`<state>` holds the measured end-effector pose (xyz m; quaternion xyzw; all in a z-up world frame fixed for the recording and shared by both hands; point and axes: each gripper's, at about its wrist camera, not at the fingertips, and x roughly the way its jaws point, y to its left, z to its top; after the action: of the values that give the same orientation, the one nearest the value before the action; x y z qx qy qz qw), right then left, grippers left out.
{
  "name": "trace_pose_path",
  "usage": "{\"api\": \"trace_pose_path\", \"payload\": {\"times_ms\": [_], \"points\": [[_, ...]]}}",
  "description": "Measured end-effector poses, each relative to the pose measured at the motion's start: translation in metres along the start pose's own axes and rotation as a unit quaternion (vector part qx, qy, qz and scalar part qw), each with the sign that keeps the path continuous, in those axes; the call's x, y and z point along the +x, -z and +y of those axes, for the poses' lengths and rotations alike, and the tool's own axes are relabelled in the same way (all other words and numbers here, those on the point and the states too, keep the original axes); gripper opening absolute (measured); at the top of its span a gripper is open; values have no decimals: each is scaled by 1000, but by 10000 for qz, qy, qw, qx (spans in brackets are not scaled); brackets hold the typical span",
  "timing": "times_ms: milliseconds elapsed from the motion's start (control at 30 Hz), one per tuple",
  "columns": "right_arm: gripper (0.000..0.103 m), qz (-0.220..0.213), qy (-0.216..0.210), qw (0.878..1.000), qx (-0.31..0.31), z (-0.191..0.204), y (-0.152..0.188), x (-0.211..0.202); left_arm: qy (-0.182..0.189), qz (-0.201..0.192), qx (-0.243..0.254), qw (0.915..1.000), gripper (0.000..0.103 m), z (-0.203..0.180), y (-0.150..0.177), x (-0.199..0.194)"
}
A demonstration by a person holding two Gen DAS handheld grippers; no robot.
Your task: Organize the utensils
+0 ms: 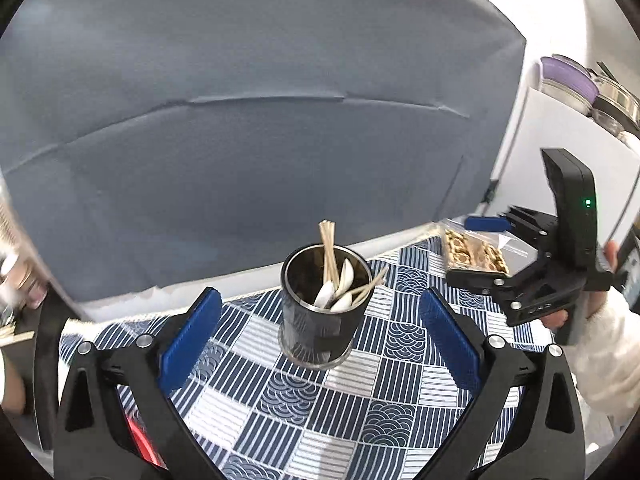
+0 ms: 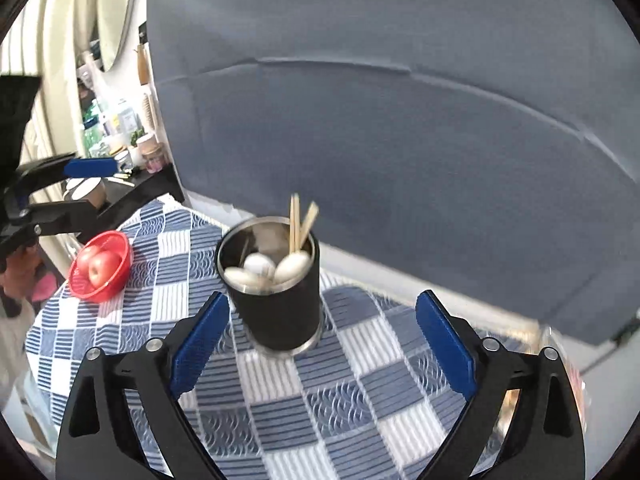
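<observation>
Utensil cup stood upright near the middle of the table, on the blue-and-white patterned tablecloth. Cup was dark outside, shiny metal inside. Contents: white spoons with bowls up, and wooden chopsticks, some standing upright, others leaning over the rim toward the right of the left wrist view.

Left gripper: blue-padded fingers stood wide apart, nothing between the pads; the cup sat ahead of and between the fingertips, not touched. No earlier frame was on hand for comparison.

Right gripper: fingers likewise spread wide, empty. In the right wrist view the cup sat just beyond the left finger; contact could not be confirmed through the motion blur, though a gap seemed present.

Each gripper was visible from the other's camera: right gripper at the right edge of the left wrist view, held by a hand in a white sleeve; left gripper at the left edge of the right wrist view.

Also on the table: a red bowl with apples toward the left edge, well apart from the cup; a clear bag of brown snacks at the far right. Grey backdrop behind the table
</observation>
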<state>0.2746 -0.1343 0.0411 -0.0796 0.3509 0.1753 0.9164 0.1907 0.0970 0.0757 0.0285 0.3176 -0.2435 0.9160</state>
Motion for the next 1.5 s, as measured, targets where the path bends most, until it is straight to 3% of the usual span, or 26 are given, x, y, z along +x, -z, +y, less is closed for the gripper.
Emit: {"api": "trace_pose_path", "payload": {"times_ms": [233,433,600,800,933,1067,1267,1500], "points": [[95,395,-42,9991,145,14,44,-30,-370,-196,-43,9991,97,-25,43,-38],[95,640,-70,9979,41,38,86,-52,-536,90,-44,9985,97,-48,78,-47],[95,638,-85,9979,54,57,116,-77,-666,436,-400,9960,97,-61,108,-49],[95,552,7,9982,248,72,139,-102,-1323,804,-713,9854,97,-84,140,-55],[95,692,-28,9972,285,75,156,-108,-1351,944,-1108,9801,97,-87,151,-63],[95,762,87,9961,440,73,167,-112,-1490,900,-1021,9794,97,-97,157,-77],[95,632,309,9952,683,70,174,-122,-1351,1000,-1090,9797,97,-110,167,-84],[95,654,328,9951,671,72,179,-125,-1491,820,-913,9812,97,-126,170,-90]]}}
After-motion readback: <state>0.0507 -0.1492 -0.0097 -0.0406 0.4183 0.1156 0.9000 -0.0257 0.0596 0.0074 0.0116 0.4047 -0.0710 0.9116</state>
